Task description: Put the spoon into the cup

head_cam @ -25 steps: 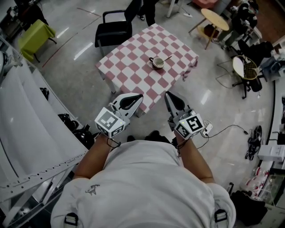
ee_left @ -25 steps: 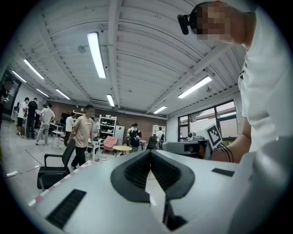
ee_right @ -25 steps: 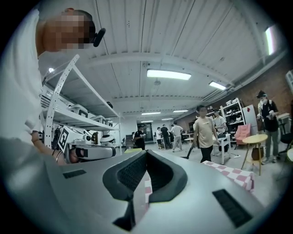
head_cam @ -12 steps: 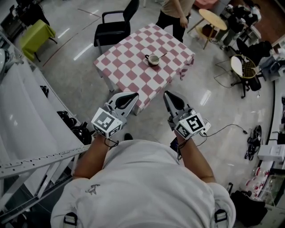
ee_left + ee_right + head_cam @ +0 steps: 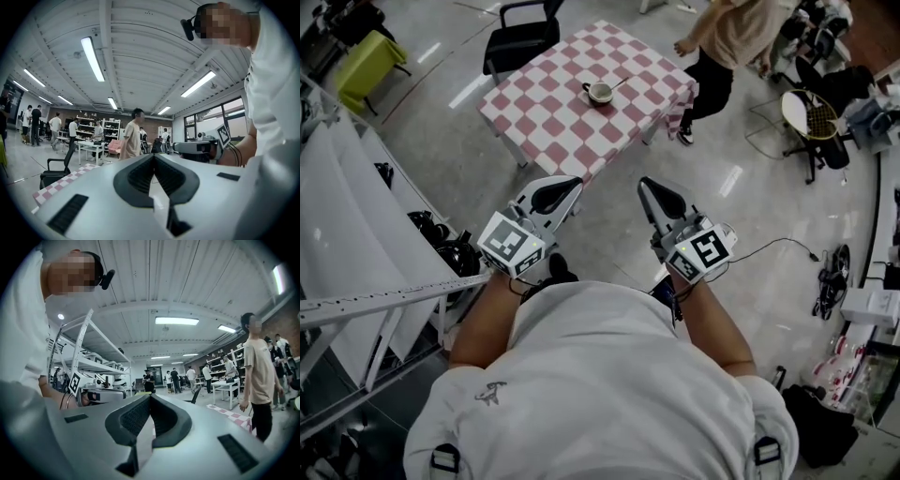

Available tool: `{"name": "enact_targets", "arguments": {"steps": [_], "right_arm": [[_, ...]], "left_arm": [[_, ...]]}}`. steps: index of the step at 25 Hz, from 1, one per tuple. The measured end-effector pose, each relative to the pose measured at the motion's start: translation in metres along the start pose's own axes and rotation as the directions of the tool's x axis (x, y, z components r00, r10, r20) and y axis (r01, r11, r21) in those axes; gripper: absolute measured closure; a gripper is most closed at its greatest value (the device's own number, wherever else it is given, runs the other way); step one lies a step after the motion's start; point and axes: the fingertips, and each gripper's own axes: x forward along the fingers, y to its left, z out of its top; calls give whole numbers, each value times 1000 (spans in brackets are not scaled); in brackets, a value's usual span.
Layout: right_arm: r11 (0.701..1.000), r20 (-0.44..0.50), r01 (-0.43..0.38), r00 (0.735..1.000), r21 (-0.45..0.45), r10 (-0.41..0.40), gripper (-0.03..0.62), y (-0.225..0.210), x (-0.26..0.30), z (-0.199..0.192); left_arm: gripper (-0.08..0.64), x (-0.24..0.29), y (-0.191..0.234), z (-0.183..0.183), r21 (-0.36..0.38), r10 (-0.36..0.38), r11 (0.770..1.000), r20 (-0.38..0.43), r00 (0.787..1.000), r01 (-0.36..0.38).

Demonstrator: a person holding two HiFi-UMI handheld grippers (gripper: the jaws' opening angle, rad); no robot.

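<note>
A small cup [image 5: 599, 92] stands on the table with the red-and-white checked cloth [image 5: 553, 122] at the top of the head view. A spoon [image 5: 618, 82] rests in the cup, its handle sticking out to the upper right. My left gripper [image 5: 573, 184] and right gripper [image 5: 644, 185] hang side by side over the floor, well short of the table. Both are shut with nothing between the jaws. The left gripper [image 5: 153, 156] sees the cloth's edge [image 5: 58, 182] low at its left. The right gripper [image 5: 150, 397] sees the cloth [image 5: 234, 414] at its right.
A person [image 5: 727, 47] walks by the table's right side. A black chair [image 5: 520, 37] stands behind the table. White shelving [image 5: 356, 225] runs along the left. A cable [image 5: 769, 248] lies on the floor at the right, near office chairs and clutter [image 5: 811, 122].
The table with the cup has slid up and left in the head view and looks farther off. A person has walked in at its right side. Both grippers stay shut.
</note>
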Motion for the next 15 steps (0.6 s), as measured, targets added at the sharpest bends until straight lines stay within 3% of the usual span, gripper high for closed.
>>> {"name": "enact_targets", "arguments": {"steps": [6,15], "right_arm": [[1000,-20,-31,999,4,31,560,6,-54,-4],[997,-38,-76,996,-1,76,561,29,-120,-19]], "left_arm": [[546,6,-48,-1,-9,19,1000,-8,1000,-19],[546,-13,-112,-31,6,49,999,-45,998,-49]]}}
